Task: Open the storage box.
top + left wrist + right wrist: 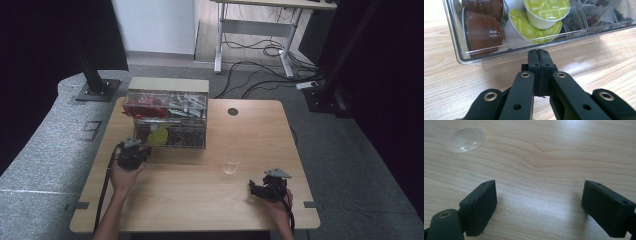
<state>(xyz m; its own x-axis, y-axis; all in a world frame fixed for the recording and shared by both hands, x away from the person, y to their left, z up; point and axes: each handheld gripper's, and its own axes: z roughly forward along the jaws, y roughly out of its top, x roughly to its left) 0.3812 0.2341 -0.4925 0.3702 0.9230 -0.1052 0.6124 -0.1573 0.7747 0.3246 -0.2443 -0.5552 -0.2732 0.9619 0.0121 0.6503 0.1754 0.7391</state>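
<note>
Clear box just ahead of left claw; apart.

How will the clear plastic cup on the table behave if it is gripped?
The clear cup looks thin-walled, so it probably flexes or dents under a firm squeeze. It appears empty, so likely light and easily tipped. Its smooth, glossy wall may slip.
</note>
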